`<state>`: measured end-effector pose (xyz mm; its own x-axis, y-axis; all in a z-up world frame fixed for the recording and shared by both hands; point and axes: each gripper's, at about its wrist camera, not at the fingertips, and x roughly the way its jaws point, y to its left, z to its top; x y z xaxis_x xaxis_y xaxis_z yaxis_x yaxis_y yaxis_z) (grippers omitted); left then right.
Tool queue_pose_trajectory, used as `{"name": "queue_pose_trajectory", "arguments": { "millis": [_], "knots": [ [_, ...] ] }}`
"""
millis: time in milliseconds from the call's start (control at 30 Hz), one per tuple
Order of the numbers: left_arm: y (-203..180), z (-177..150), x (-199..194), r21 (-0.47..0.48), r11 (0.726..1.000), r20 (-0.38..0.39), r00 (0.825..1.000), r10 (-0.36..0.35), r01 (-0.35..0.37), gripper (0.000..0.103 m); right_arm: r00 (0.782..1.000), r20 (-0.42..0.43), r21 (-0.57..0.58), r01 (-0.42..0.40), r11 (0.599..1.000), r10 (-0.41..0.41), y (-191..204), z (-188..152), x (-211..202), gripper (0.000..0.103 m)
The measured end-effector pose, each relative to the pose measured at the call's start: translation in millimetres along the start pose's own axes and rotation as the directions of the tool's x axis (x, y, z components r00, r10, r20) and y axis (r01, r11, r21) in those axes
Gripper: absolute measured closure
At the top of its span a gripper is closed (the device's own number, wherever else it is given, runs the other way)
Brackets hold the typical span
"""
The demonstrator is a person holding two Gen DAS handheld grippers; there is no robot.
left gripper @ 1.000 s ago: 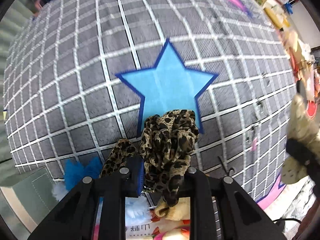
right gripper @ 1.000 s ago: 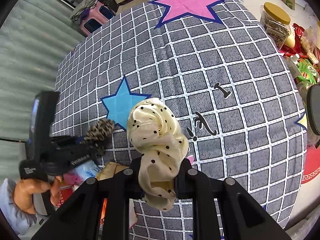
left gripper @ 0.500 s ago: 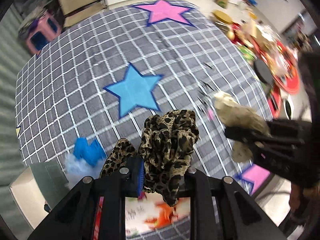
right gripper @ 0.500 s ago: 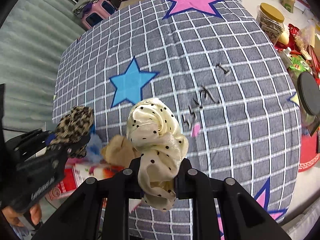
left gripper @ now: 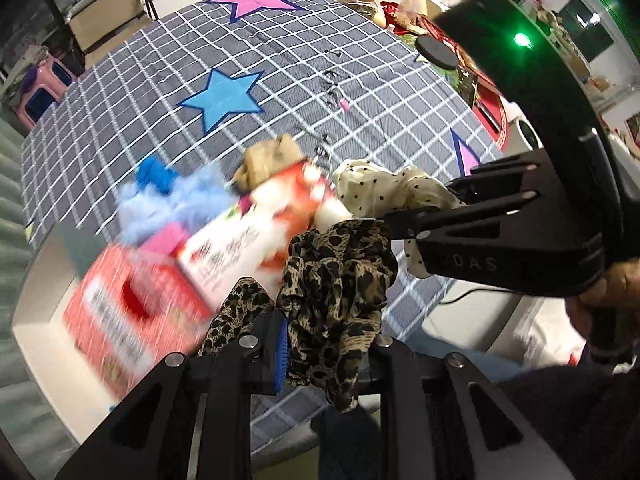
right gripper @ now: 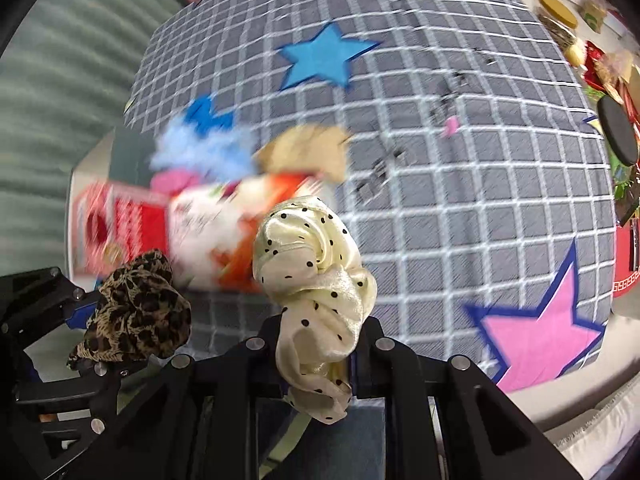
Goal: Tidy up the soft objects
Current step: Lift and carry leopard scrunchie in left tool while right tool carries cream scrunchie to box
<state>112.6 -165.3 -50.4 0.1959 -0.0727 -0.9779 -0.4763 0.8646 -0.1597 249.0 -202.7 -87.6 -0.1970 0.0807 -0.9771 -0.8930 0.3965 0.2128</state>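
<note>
My left gripper [left gripper: 316, 344] is shut on a leopard-print scrunchie [left gripper: 336, 296], held in the air above the table's near edge. It also shows in the right wrist view [right gripper: 136, 312] at the lower left. My right gripper [right gripper: 316, 332] is shut on a cream polka-dot scrunchie [right gripper: 316, 276]. In the left wrist view that cream scrunchie [left gripper: 380, 192] and the right gripper [left gripper: 452, 208] are just right of the leopard one. A red and white box [left gripper: 224, 244] lies below, blurred.
The table has a grey checked cloth [left gripper: 280, 64] with blue and pink stars. A fluffy light-blue item [left gripper: 176, 200], a blue item [left gripper: 154, 174], a tan cloth [left gripper: 268, 160] and a pink item [left gripper: 164, 238] lie near the box. Jars and snack packets [left gripper: 400, 8] crowd the far right.
Both grippers have pulled back and up from the table with their scrunchies. The box and soft items now show below, and the two grippers have come closer together.
</note>
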Motion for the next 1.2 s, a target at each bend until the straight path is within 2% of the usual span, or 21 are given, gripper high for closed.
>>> {"name": "queue_pose_trajectory", "arguments": {
  "millis": [167,400,567,700,900,1100,1200],
  "knots": [
    [16.4,-42.3,-22.4,-0.014,0.999,0.043,0.998,0.041,-0.041,0.079,1.0,-0.022,-0.116,-0.016,0.993,0.014,53.7,-23.4,0.6,0.083],
    [62.0,-93.0,-48.8,-0.184,0.979,0.097,0.99,0.107,-0.088,0.079,1.0,-0.006,-0.289,-0.014,0.957,0.012,125.1,-37.9,-0.8,0.083],
    [98.2,-130.3,-65.4,-0.335,0.935,0.115,0.979,0.168,-0.121,0.079,1.0,0.004,-0.384,-0.008,0.923,0.01,167.7,-44.1,-2.0,0.083],
    [127.2,-158.9,-73.3,-0.448,0.881,0.106,0.97,0.219,-0.15,0.079,1.0,0.017,-0.462,-0.001,0.887,0.01,201.1,-45.8,-4.1,0.083],
    [157.2,-182.0,-80.2,-0.546,0.821,0.103,0.959,0.264,-0.168,0.079,0.999,0.04,-0.55,-0.001,0.835,0.027,249.6,-37.9,-11.0,0.083],
    [168.2,-184.5,-80.6,-0.569,0.803,0.099,0.955,0.281,-0.178,0.079,0.992,0.082,-0.563,-0.029,0.826,0.091,289.5,-21.7,-23.9,0.083],
    [170.9,-182.5,-80.8,-0.574,0.8,0.102,0.953,0.285,-0.178,0.079,0.992,0.084,-0.583,-0.025,0.812,0.091,297.5,-25.6,-23.9,0.083]
  ]
}}
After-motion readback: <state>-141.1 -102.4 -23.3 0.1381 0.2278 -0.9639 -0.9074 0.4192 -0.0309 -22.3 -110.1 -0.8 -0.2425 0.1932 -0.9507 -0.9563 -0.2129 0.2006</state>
